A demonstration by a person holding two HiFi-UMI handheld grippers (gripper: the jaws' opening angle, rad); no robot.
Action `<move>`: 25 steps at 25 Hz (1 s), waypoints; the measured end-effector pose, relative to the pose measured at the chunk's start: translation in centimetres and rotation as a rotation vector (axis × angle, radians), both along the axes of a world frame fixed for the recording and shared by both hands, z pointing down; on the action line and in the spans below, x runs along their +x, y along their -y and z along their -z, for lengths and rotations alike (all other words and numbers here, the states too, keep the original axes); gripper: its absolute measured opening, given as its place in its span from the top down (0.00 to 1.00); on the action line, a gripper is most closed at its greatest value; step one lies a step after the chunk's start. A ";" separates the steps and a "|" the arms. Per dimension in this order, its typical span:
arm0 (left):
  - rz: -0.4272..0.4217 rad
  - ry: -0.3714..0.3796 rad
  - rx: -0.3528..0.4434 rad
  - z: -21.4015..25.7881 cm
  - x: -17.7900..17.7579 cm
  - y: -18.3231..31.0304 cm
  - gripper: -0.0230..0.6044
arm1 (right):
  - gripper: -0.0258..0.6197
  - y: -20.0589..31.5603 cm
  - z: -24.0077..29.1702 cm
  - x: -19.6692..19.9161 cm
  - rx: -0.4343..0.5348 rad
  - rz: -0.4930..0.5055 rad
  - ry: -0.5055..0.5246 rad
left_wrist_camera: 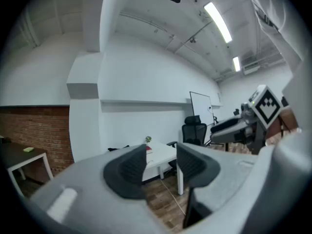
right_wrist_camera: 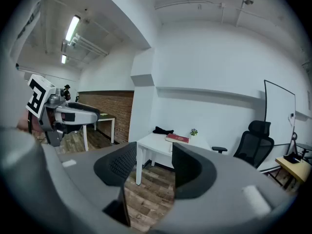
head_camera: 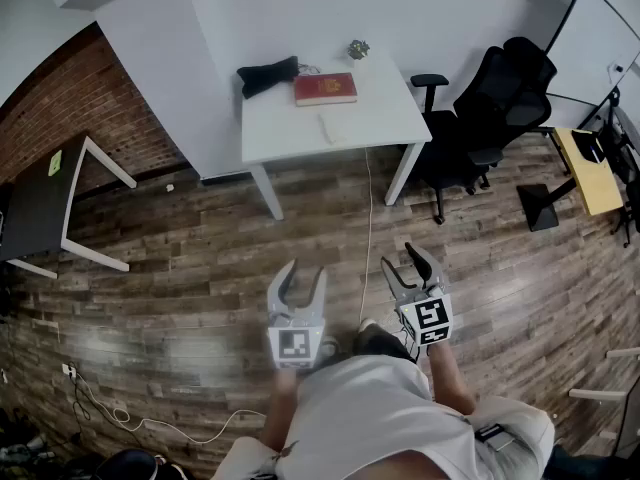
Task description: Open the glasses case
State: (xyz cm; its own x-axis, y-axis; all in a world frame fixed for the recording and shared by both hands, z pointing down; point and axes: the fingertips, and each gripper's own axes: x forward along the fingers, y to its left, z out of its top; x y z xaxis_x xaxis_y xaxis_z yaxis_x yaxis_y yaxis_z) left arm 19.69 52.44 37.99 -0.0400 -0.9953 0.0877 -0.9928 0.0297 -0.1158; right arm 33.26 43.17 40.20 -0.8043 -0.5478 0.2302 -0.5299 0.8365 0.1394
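Note:
A dark, soft-looking case (head_camera: pixel 268 74) lies at the back left of a white table (head_camera: pixel 370 118), well ahead of me. Beside it are a red book (head_camera: pixel 325 88) and a small plant (head_camera: pixel 358 48). My left gripper (head_camera: pixel 304 274) and right gripper (head_camera: pixel 403 260) hover side by side over the wooden floor, far short of the table. Both are open with nothing between their jaws. In the right gripper view the case (right_wrist_camera: pixel 162 130) and book (right_wrist_camera: pixel 176 138) show beyond my open right gripper (right_wrist_camera: pixel 153 165). The left gripper (left_wrist_camera: pixel 162 162) frames the table (left_wrist_camera: pixel 163 155) from afar.
A black office chair (head_camera: pixel 490 118) stands right of the table. A dark desk (head_camera: pixel 40 203) sits at the left by the brick wall, a yellow table (head_camera: pixel 590 168) at the far right. A white cable (head_camera: pixel 368 228) runs across the floor from the table toward me.

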 end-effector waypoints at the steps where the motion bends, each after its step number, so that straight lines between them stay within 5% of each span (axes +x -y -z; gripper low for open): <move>1: 0.000 -0.007 0.004 0.0 -0.1 -0.2 0.66 | 0.60 -0.3 0.1 -0.3 -0.001 0.004 0.013; 11: -0.005 -0.011 -0.005 -0.3 -1.4 0.1 0.66 | 0.60 -1.2 0.4 -2.3 -0.007 0.022 0.064; 25: 0.008 -0.001 -0.001 -0.3 -4.2 8.2 0.66 | 0.60 6.4 0.0 -5.5 -0.025 0.056 0.080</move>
